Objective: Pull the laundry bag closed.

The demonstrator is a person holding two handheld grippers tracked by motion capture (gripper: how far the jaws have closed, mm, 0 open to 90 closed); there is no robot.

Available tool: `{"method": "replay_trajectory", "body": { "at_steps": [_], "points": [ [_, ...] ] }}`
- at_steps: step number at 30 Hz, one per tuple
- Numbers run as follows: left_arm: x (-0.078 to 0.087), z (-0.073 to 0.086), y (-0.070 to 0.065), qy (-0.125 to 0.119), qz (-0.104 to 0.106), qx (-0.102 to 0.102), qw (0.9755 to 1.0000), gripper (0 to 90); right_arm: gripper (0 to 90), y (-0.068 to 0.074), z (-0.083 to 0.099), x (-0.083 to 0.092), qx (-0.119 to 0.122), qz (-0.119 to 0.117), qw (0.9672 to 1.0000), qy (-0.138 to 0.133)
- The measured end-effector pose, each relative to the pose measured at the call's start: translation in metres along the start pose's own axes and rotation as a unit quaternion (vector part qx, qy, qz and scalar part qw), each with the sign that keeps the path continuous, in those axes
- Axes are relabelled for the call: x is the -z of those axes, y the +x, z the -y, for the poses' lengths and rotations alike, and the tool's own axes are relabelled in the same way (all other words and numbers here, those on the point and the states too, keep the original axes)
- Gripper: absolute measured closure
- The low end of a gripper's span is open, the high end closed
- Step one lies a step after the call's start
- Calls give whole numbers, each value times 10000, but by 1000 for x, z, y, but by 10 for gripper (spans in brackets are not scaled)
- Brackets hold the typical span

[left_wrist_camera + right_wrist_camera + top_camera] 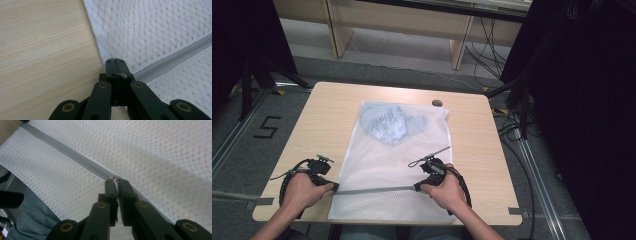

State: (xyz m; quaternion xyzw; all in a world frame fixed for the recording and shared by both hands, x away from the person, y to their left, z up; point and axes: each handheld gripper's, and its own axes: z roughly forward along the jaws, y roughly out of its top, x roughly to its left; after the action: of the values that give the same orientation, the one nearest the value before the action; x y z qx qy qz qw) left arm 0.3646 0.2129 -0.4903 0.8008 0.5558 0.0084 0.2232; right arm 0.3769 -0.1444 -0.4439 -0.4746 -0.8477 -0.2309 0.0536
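A white mesh bag (387,160) lies flat on the wooden table (327,110) with a pale blue garment (389,122) inside its far end. A grey zipper (377,190) runs across the bag near the front edge and looks closed along its length. My left gripper (333,187) is shut at the zipper's left end, pinching the bag's edge (115,61). My right gripper (417,188) is shut at the zipper's right end, with the small zipper pull (114,179) caught between its tips (115,181).
A small dark round object (437,103) sits near the table's far edge. The bag's front hangs over the table edge above the person's jeans (32,220). Black stands and cables flank the table on the floor.
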Motion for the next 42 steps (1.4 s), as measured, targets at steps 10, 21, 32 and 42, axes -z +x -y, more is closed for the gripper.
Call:
{"method": "replay_trajectory", "body": {
  "at_steps": [10,21,32,42],
  "points": [
    [0,0,0,-2,1,4,10000,900,871,-8,3,3,62,34,10000,-43],
    [-1,0,-1,-45,2,57,10000,900,871,-16,7,7,78,-22,10000,-1],
    [-1,0,-1,-59,-2,74,10000,900,871,-24,11,11,-69,43,10000,42],
    [-1,0,-1,-37,-9,43,10000,900,871,-33,16,14,-116,36,9999,-9]
  ]
}}
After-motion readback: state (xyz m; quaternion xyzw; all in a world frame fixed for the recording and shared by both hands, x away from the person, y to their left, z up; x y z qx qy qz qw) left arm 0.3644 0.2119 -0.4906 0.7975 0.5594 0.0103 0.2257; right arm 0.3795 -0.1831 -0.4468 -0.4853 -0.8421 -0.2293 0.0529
